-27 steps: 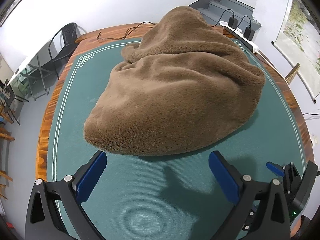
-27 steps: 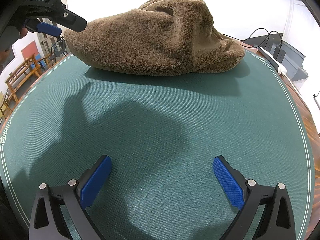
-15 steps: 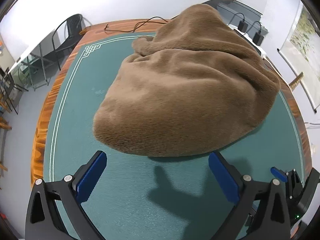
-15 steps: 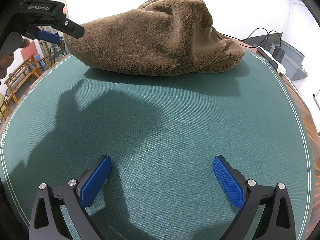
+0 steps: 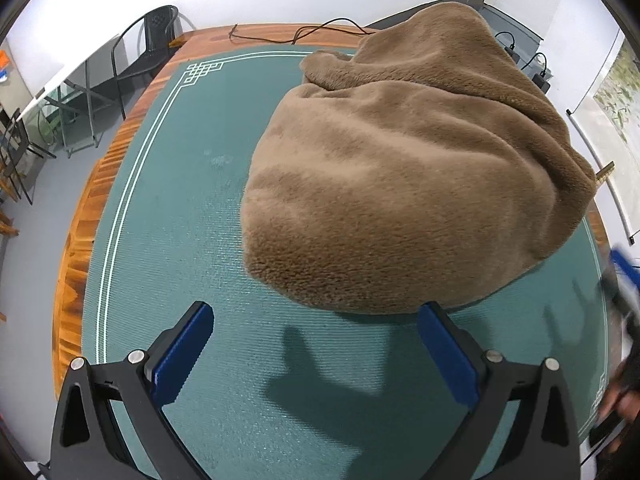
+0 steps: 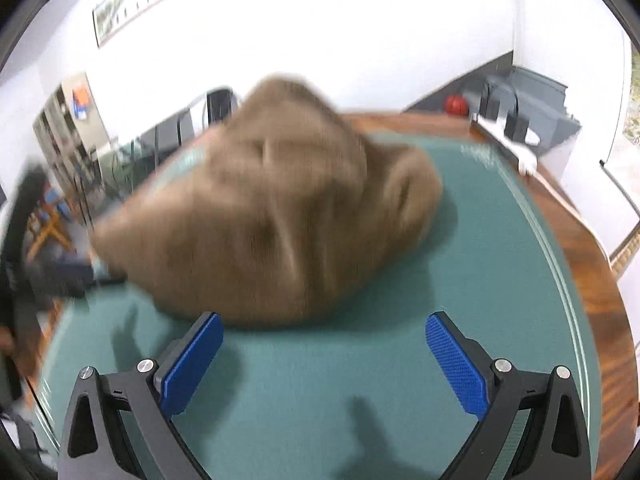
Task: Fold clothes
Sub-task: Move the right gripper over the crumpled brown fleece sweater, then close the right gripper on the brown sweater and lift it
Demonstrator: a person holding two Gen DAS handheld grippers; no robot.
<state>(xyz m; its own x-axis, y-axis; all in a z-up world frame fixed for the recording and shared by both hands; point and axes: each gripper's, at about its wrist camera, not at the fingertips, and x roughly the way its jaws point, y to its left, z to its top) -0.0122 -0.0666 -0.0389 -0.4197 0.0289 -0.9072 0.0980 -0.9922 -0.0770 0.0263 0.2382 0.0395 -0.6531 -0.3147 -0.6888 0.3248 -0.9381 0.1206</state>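
A brown fleece garment point(image 5: 408, 168) lies bunched in a tall heap on the green mat point(image 5: 168, 208); the right wrist view shows the same heap point(image 6: 272, 216), blurred. My left gripper point(image 5: 316, 348) hangs just above the heap's near edge, open, its blue pads point(image 5: 182, 354) holding nothing. My right gripper point(image 6: 324, 356) is also open and bare, just short of the heap's near edge. Seen from the left wrist, the right gripper point(image 5: 620, 276) is a blur at the right edge. The left gripper point(image 6: 24, 240) shows dark and blurred at the left edge of the right wrist view.
The mat covers a wooden table point(image 5: 80, 240). A power strip with plugged adapters point(image 6: 508, 140) lies at the far right edge, and a black cable point(image 5: 320, 30) along the far side. Chairs point(image 5: 152, 48) stand beyond the table's left.
Both grippers have moved closer to the heap. The right wrist view has risen and swung sharply and is now blurred; the left one has shifted left, so the heap now sits to its right.
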